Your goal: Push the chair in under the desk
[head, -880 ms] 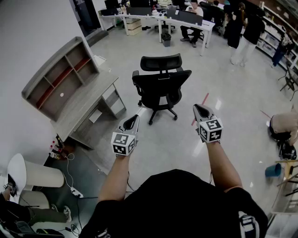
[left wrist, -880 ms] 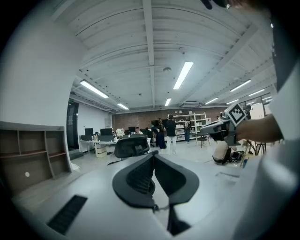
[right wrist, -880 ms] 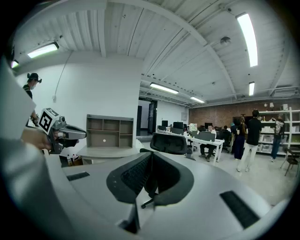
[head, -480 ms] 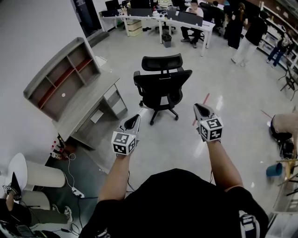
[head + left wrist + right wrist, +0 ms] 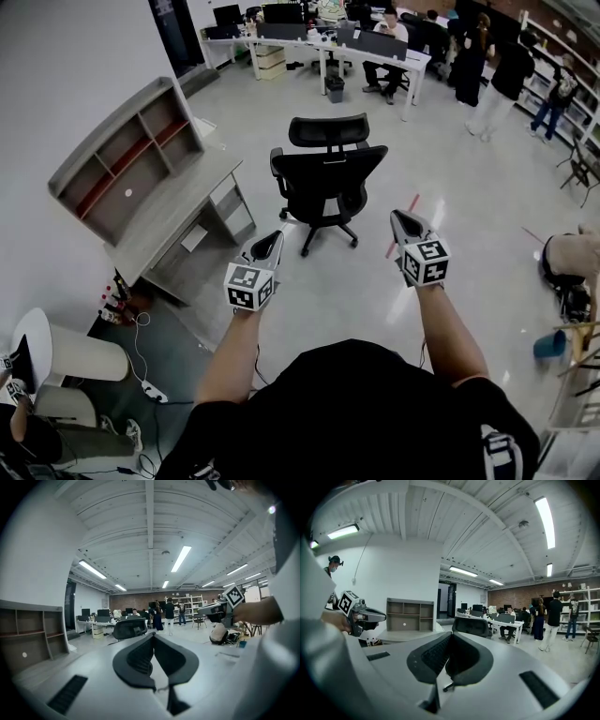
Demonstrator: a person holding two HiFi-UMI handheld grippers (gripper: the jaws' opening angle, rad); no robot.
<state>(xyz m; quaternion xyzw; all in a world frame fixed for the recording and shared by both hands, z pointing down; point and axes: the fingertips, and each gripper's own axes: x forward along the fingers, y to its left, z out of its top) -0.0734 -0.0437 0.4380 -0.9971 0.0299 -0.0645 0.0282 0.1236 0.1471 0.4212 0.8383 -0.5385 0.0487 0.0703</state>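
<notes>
the chair (image 5: 328,183) stays apart from the tabletop (image 5: 173,220); my left tongs (image 5: 271,236) and right tongs (image 5: 399,217), both together and empty, still hover short of it, so no push yet.

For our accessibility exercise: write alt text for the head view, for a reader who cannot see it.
A black office chair stands out on the floor, apart from the grey desk at picture left. Nearer, the left gripper and right gripper, both shut and empty, point toward it without touching.
</notes>
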